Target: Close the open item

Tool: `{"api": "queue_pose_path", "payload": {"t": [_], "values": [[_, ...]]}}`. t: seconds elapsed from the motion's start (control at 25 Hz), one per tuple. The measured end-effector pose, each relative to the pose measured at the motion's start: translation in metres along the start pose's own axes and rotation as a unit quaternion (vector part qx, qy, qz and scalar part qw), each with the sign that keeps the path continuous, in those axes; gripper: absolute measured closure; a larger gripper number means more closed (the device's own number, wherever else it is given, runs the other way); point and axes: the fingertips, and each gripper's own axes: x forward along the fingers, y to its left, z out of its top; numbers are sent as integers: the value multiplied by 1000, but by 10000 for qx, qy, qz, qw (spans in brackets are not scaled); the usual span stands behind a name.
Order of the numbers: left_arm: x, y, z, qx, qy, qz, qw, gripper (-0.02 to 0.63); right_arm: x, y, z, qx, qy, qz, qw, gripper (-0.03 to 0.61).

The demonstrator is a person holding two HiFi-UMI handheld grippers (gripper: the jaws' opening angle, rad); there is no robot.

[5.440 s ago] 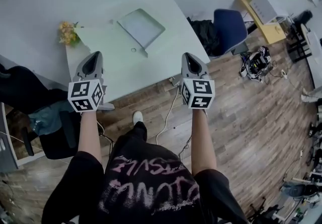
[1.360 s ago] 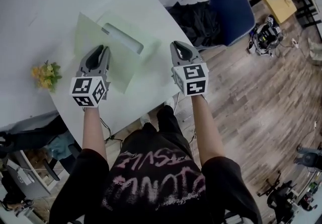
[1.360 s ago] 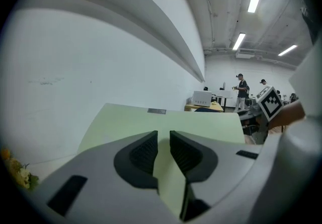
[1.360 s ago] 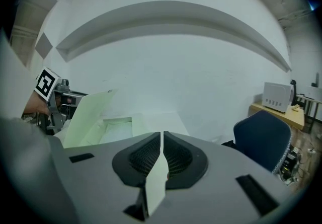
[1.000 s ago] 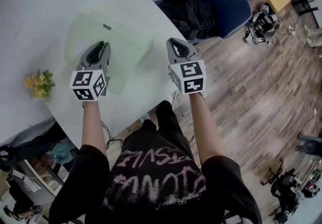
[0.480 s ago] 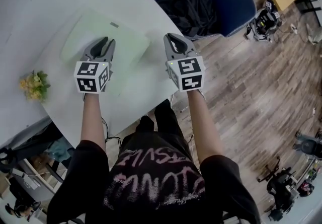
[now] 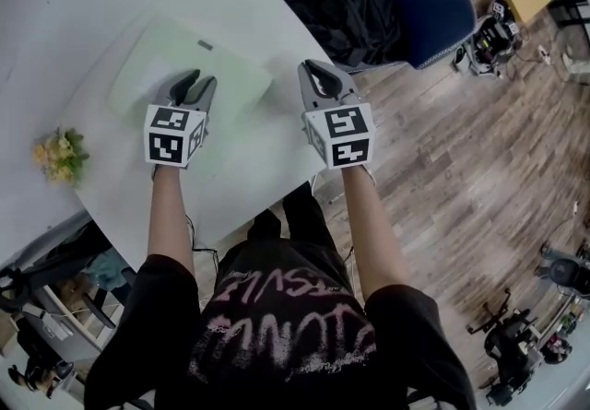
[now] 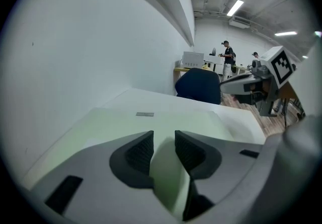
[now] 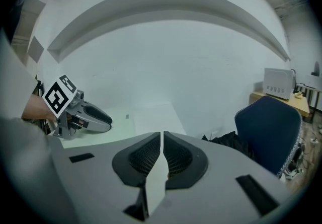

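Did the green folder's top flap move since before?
Yes. The flap of the green folder swung down: earlier it stood up from the white table, now it lies flat.

laptop (image 7: 166,53): lid now flat (was raised) | left gripper (image 7: 198,79): jaws just opened, empty

L gripper (image 8: 164,141) jaws just opening, empty, over shut green laptop (image 8: 176,120)
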Motion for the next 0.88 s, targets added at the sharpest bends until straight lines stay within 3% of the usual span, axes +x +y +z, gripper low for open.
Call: {"api": "queue_pose_path", "payload": {"t": [0.32, 0.52, 0.88], "values": [[4, 0, -2, -26, 20, 7, 10000, 480, -1, -6, -1, 6, -20, 9, 10000, 551], [-6, 6, 6, -25, -377, 423, 9984, 491, -6, -3, 6, -63, -91, 9, 9999, 551], [-35, 6, 15, -419, -724, 456, 9954, 489, -26, 8, 23, -251, -254, 51, 9994, 551]]}}
